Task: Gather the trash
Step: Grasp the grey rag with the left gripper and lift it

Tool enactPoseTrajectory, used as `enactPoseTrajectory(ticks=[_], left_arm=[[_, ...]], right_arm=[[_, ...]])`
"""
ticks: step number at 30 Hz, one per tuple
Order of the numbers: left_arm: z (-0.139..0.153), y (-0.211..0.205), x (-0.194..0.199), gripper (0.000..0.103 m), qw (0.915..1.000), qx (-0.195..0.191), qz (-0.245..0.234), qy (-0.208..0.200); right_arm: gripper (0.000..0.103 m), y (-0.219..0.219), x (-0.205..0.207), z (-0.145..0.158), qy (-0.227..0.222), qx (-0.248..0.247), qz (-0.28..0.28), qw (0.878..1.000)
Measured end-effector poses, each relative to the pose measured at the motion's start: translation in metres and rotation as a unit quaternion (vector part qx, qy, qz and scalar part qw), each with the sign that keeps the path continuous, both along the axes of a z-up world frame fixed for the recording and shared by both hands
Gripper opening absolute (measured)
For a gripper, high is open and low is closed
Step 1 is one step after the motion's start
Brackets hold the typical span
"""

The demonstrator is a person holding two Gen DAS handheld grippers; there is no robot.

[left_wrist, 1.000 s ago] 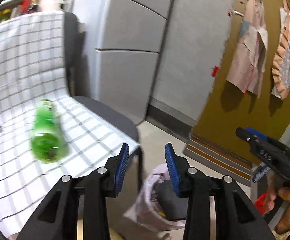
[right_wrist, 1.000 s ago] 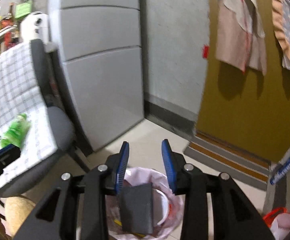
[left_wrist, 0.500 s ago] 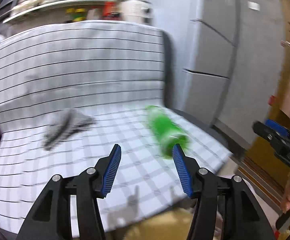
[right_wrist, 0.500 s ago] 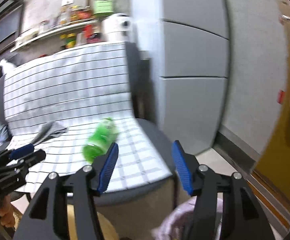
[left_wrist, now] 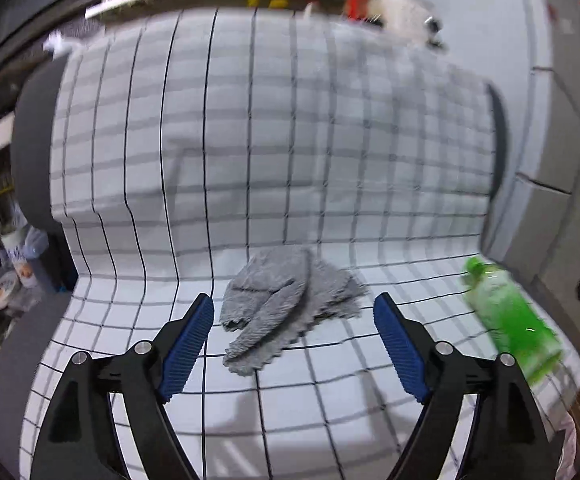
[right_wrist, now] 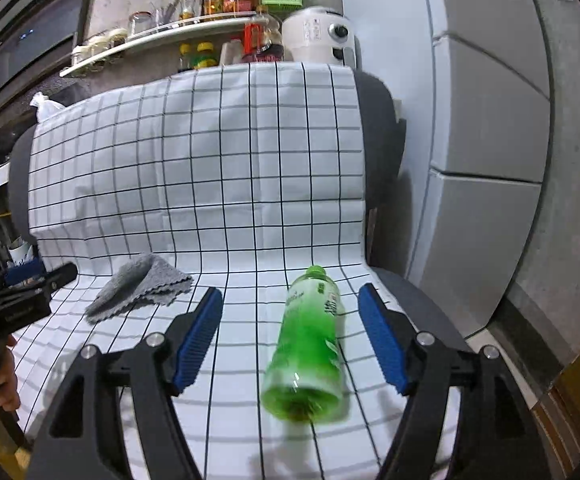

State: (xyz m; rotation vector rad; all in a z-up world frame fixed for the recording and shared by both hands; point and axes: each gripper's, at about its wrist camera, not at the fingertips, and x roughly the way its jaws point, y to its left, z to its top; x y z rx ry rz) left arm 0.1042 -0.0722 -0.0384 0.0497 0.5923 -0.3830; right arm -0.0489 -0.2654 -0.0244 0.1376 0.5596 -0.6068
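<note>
Left gripper (left_wrist: 294,344) is seen with jaws spread wide, nothing held; the grey cloth (left_wrist: 286,300) lies crumpled on the checked cover (left_wrist: 250,140) at frame centre, framed between the blue pads (left_wrist: 188,344) but apart from them. Left-wrist view is motion-blurred. Green bottle (left_wrist: 510,316) is seen at the right edge of that view, on its side on the chair seat. Right gripper (right_wrist: 290,336) is likewise released, jaws wide; the green bottle (right_wrist: 310,344) is lying lower centre between the pads (right_wrist: 382,344), base toward the camera, cap pointing at the backrest, no contact visible. Grey cloth (right_wrist: 138,284) sits left of centre on the seat. The left gripper's tip (right_wrist: 30,296) is visible at the left edge. Shelf with jars (right_wrist: 162,36) at upper frame; grey cabinet (right_wrist: 490,140) at right.
</note>
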Motion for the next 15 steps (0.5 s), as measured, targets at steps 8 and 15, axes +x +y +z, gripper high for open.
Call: enactPoseTrajectory(ticks=[8, 15], left_arm=[[-0.035, -0.021, 0.062, 0.073, 0.9977, 0.034, 0.022, 0.054], [-0.05, -0.036, 0.09, 0.04, 0.9943, 0.045, 0.011, 0.096]], right_arm=[[0.069, -0.024, 0.023, -0.019, 0.009, 0.028, -0.013, 0.999], [0.069, -0.037, 0.027, -0.031, 0.018, 0.03, -0.019, 0.999]])
